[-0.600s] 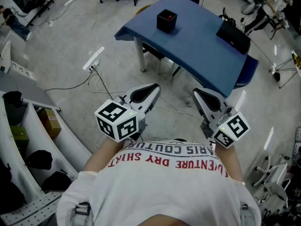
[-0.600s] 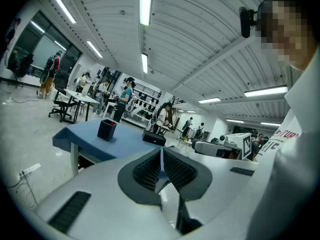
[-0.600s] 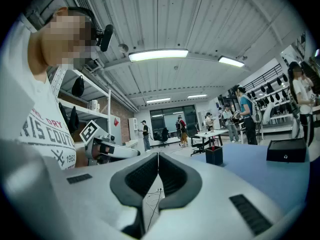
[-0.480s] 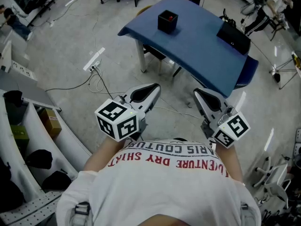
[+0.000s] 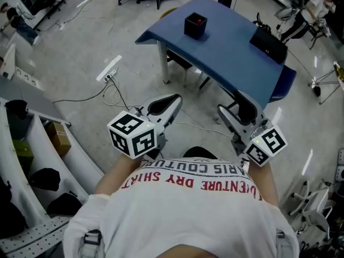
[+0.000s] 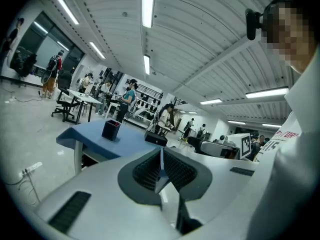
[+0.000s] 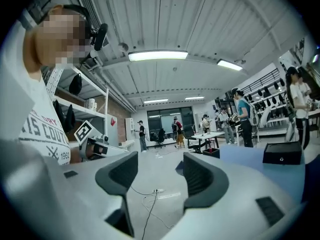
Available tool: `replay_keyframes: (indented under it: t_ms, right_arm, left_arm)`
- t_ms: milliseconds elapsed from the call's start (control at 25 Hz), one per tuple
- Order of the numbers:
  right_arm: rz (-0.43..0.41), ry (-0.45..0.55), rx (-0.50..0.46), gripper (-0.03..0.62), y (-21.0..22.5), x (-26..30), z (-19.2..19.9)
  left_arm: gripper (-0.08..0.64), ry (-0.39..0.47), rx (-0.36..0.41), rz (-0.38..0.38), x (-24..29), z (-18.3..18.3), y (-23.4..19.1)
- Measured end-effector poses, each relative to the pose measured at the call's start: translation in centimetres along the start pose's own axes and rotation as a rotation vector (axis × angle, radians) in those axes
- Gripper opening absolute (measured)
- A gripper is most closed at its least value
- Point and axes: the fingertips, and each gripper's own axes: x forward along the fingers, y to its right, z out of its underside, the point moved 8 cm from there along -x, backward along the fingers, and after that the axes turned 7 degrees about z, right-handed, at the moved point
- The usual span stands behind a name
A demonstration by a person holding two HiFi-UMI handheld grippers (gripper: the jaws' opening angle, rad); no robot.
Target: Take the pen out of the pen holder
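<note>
White plastic cases both grippers, which sit close in front of the person's shirt (image 5: 188, 208). The left gripper (image 5: 171, 103) has its ribbed pads together with nothing between them, and the right gripper (image 5: 231, 105) has its jaws apart and empty. Well beyond them, a blue table (image 5: 226, 58) carries the pen holder (image 5: 195, 25), a small black open-topped box near the far edge. A flat black case (image 5: 267, 43) lies toward the table's other end. Only the head view looks into the holder, where a red spot (image 5: 200, 21) shows; the pen itself cannot be made out. The left gripper view shows the holder side-on and upright. The right gripper view shows a floor cable (image 7: 155, 191) between its jaws.
</note>
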Motion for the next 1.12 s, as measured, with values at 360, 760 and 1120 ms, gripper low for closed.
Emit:
replay_keyframes:
  t_ms: [360, 760, 1120]
  right_arm:
    - [0.035, 0.009, -0.038, 0.348, 1.5, 2.6, 0.6]
    - [0.007, -0.016, -0.047, 0.353, 5.5, 9.8, 1.1]
    - [0.000, -0.057, -0.001, 0.353, 12.2, 19.3, 1.0]
  left_arm:
    - [0.040, 0.016, -0.011, -0.064, -0.6, 0.0, -2.6]
    - [0.040, 0.010, -0.041, -0.109, 1.9, -1.9, -9.2]
    - [0.040, -0.030, -0.073, -0.116, 7.6, -6.3, -18.2]
